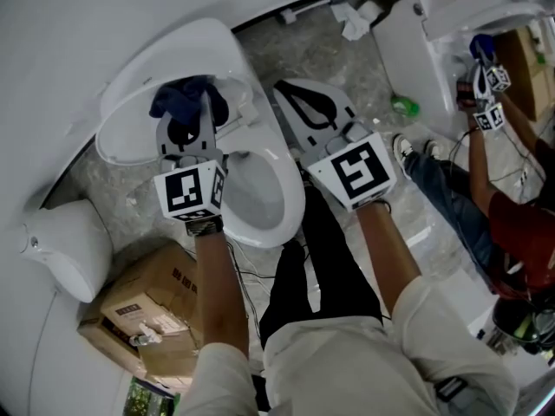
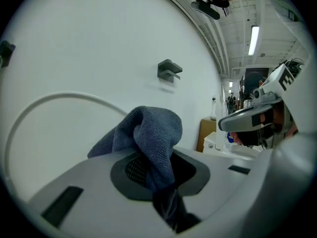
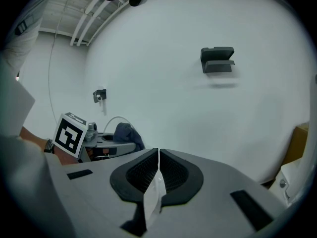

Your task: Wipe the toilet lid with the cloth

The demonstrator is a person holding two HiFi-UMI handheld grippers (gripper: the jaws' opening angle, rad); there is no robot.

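Observation:
The white toilet lid (image 1: 152,72) stands raised at the upper left, above the open bowl (image 1: 260,193). My left gripper (image 1: 204,107) is shut on the dark blue cloth (image 1: 182,100), which bunches against the lid's inner face. In the left gripper view the cloth (image 2: 148,133) rises out of the closed left gripper (image 2: 158,170) in front of the lid (image 2: 64,128). My right gripper (image 1: 299,98) hovers right of the bowl, off the toilet. Its pads (image 3: 171,172) meet, with a thin white scrap (image 3: 153,195) pinched between them.
A cardboard box (image 1: 147,302) lies at the lower left beside a white tank (image 1: 65,245). A second toilet (image 1: 434,50) stands at the upper right, where another person (image 1: 512,215) works with grippers. Paper scraps (image 1: 351,20) and a green bottle (image 1: 403,107) lie on the floor.

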